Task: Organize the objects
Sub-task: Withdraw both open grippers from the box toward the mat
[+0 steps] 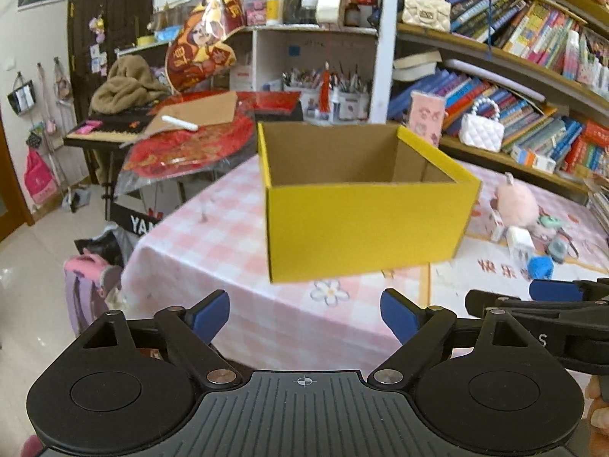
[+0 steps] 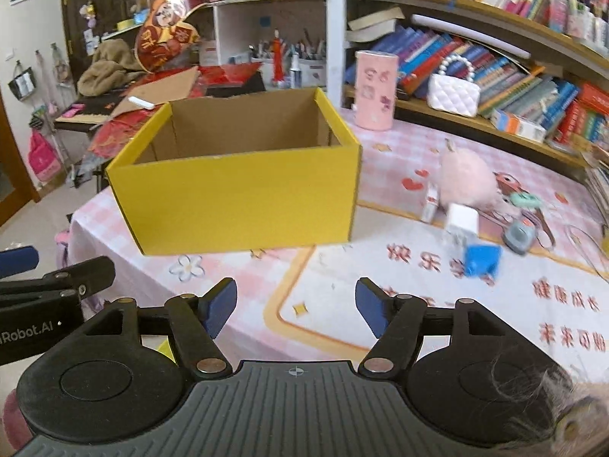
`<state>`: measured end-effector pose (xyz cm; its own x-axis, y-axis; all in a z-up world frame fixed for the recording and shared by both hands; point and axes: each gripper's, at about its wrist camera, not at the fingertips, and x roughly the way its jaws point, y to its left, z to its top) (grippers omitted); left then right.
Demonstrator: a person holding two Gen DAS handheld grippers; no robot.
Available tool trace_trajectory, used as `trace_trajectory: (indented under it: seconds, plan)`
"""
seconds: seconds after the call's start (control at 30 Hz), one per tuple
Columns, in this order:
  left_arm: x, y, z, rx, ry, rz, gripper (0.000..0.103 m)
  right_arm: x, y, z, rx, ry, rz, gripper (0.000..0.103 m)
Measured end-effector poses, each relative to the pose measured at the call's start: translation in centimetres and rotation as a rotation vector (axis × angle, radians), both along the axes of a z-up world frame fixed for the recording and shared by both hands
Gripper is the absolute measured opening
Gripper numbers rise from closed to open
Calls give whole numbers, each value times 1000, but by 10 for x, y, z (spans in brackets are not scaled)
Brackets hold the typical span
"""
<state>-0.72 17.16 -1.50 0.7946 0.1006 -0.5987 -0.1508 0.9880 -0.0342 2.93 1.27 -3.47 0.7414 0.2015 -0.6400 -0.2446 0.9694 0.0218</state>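
An open yellow cardboard box [image 1: 365, 224] [image 2: 243, 205] stands on the pink checked tablecloth [image 1: 213, 251] [image 2: 399, 152]; what shows of its inside is bare. Right of it lies a small heap: a pink fluffy toy [image 1: 517, 203] [image 2: 466, 175], a white charger block [image 1: 519, 240] [image 2: 462, 221], a blue piece [image 1: 540, 266] [image 2: 481, 259], a grey tape measure [image 2: 517, 236] and a mint ring [image 2: 525, 200]. My left gripper [image 1: 304, 316] hovers open before the box, nothing between its blue pads. My right gripper [image 2: 297, 310] is open and empty too, nearer the heap.
A pink patterned canister [image 2: 375, 89] stands behind the box. Bookshelves [image 1: 514, 87] with white quilted handbags [image 2: 453, 93] run along the right. A cluttered keyboard stand [image 1: 114, 133] and the table's left edge [image 1: 152, 236] lie to the left, floor beyond.
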Motion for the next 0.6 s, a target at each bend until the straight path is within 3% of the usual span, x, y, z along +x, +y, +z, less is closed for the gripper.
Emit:
trace_trajectory:
  seconds: [0.6]
  plan:
    - [7,-51,-9,26,52,-193,92,-31,-56,-5,2,24,-214,78]
